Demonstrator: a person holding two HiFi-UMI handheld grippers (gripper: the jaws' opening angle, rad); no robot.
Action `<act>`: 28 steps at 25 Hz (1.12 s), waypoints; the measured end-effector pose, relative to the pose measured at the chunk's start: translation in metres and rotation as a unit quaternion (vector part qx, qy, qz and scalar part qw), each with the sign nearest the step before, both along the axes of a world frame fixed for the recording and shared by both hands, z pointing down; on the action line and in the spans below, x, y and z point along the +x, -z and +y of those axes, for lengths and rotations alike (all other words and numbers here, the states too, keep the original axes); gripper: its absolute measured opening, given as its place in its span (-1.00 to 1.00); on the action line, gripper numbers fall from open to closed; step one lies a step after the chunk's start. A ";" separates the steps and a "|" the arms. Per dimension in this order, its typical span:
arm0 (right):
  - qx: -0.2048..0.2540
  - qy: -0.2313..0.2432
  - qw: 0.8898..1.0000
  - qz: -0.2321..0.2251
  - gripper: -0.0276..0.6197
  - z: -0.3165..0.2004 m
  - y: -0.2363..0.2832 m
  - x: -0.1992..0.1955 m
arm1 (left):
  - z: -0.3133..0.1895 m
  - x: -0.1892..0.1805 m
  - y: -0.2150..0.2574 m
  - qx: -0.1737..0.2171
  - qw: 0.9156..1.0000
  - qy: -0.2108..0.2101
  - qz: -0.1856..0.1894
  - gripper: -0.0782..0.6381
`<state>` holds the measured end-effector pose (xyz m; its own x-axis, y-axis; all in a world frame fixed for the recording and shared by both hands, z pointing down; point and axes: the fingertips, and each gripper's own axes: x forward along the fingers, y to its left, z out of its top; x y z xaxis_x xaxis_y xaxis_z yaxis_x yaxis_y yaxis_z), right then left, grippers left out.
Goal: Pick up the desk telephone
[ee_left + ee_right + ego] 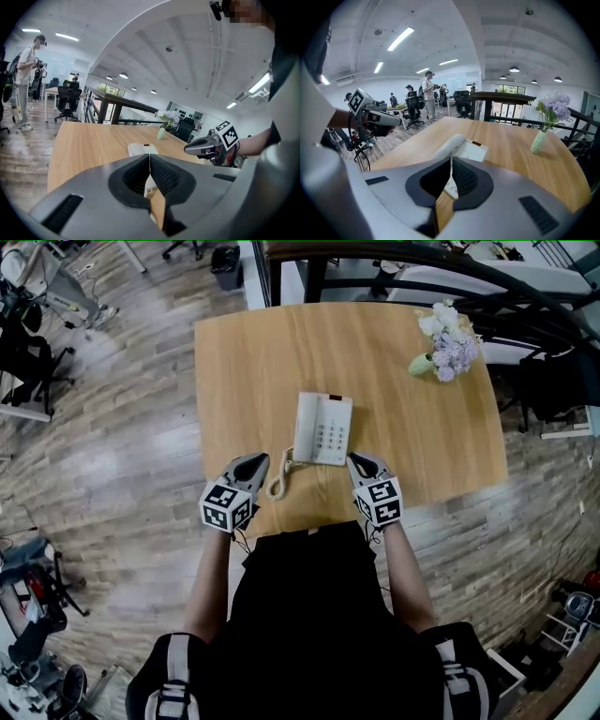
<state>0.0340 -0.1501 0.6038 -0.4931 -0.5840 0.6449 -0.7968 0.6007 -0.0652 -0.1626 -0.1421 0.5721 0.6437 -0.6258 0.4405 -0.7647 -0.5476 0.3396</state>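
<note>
Desk telephone (322, 429) is seen on table (253, 362), near edge, btwn left gripper (258, 461) & right gripper (356, 462); both are held shut, nothing gripped. Flowers (452, 343) are kept in vase (421, 364), far-right corner.

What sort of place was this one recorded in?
Probably an open-plan office: a wooden table bearing a desk telephone and a vase of flowers, a rolling office chair farther back, and strip lights on the ceiling.
</note>
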 end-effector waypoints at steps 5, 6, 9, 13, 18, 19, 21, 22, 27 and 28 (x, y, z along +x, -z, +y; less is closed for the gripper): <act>-0.019 0.008 1.000 -0.010 -0.83 -0.011 -0.017 0.006 | -0.006 0.018 -0.016 -0.025 0.999 -0.009 0.027 -0.72; -0.024 0.008 1.000 -0.012 -0.83 -0.012 -0.021 0.008 | -0.008 0.022 -0.018 -0.029 0.999 -0.010 0.033 -0.72; -0.038 0.008 0.999 -0.018 -0.83 -0.016 -0.034 0.012 | -0.015 0.032 -0.025 -0.041 0.998 -0.014 0.042 -0.70; -0.061 0.016 0.997 -0.035 -0.83 -0.023 -0.050 0.013 | -0.026 0.046 -0.040 -0.057 0.997 -0.036 0.031 -0.42; -0.076 0.020 0.996 -0.048 -0.82 -0.032 -0.073 0.014 | -0.035 0.065 -0.072 -0.097 0.993 -0.067 0.017 -0.19; -0.079 0.019 0.995 -0.052 -0.82 -0.033 -0.077 0.014 | -0.036 0.068 -0.078 -0.106 0.992 -0.072 0.015 -0.16; -0.087 0.016 0.994 -0.058 -0.78 -0.035 -0.084 0.016 | -0.038 0.073 -0.088 -0.120 0.990 -0.077 0.015 -0.11; -0.092 0.015 0.994 -0.060 -0.63 -0.036 -0.088 0.017 | -0.040 0.075 -0.093 -0.126 0.989 -0.078 0.015 -0.07; -0.121 0.002 0.989 -0.080 -0.41 -0.040 -0.104 0.024 | -0.050 0.079 -0.111 -0.152 0.985 -0.081 0.018 0.06; -0.128 -0.003 0.988 -0.089 -0.38 -0.042 -0.107 0.025 | -0.051 0.081 -0.115 -0.160 0.983 -0.083 0.022 0.08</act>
<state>0.0593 -0.1918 0.7108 -0.6088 -0.4169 0.6750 -0.7629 0.5409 -0.3540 -0.0815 -0.1936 0.6873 0.7484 -0.3432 0.5675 -0.6541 -0.5233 0.5461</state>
